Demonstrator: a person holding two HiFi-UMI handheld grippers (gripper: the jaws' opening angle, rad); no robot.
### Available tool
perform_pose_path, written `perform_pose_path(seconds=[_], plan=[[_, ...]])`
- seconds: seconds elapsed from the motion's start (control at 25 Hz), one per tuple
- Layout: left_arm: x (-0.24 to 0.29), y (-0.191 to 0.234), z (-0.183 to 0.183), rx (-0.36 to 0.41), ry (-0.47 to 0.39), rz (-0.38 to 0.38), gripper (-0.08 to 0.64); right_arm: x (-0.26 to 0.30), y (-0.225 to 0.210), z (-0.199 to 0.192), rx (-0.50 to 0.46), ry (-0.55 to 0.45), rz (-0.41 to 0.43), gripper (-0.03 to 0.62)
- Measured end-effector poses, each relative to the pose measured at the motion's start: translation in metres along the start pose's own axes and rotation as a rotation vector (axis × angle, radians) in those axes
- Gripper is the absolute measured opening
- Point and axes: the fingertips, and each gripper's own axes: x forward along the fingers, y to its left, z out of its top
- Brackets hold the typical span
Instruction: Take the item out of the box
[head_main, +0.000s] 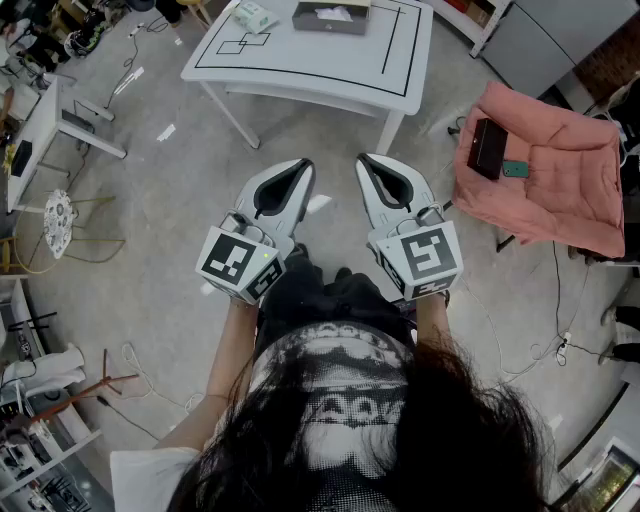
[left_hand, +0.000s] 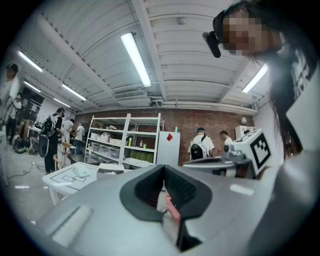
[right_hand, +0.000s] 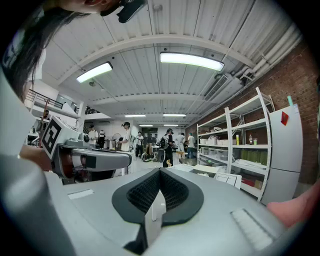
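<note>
A grey open box (head_main: 331, 15) with something white inside stands at the far edge of a white table (head_main: 300, 70). A pale green packet (head_main: 253, 15) lies to its left. I hold both grippers close to my body, well short of the table and above the floor. My left gripper (head_main: 303, 165) is shut with nothing in it. My right gripper (head_main: 366, 160) is shut and empty too. The left gripper view looks past its shut gripper (left_hand: 164, 167) to the table (left_hand: 70, 177) and box (left_hand: 111, 169). In the right gripper view the gripper (right_hand: 160, 171) points toward the table (right_hand: 227, 179).
A pink cushioned seat (head_main: 540, 170) at the right holds a dark flat case (head_main: 488, 147) and a small teal item (head_main: 515, 168). Cables trail over the grey floor. A white stool (head_main: 58, 215) and a desk (head_main: 40, 130) stand at the left. Shelves and people fill the background.
</note>
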Motion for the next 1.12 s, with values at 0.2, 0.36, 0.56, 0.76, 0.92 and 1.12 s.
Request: perform_pose_path(seconds=[0.2,0.36,0.56,0.76,0.92,1.12], plan=[[0.012,0.009,-0.004,-0.003,-0.004,-0.007,0.0,0.014,-0.006,-0.005,0.0,0.004,0.006,-0.002],[0.019,0.015,-0.01,-0.024,0.021,0.006,0.0,0.024,-0.007,-0.014,0.01,0.019,0.025,-0.002],[0.024,0.021,-0.02,-0.026,0.036,0.017,0.0,0.031,-0.014,-0.016,0.026,0.01,0.036,0.0],[0.028,0.023,-0.024,-0.008,0.054,0.033,0.0,0.031,-0.023,-0.018,0.042,-0.013,0.042,0.0],[0.038,0.027,-0.024,0.001,0.065,0.037,0.0,0.035,-0.034,-0.022,0.057,-0.011,0.036,0.0],[0.046,0.049,-0.017,0.012,0.072,0.042,0.0,0.06,-0.039,-0.023,0.071,0.002,0.043,0.0]])
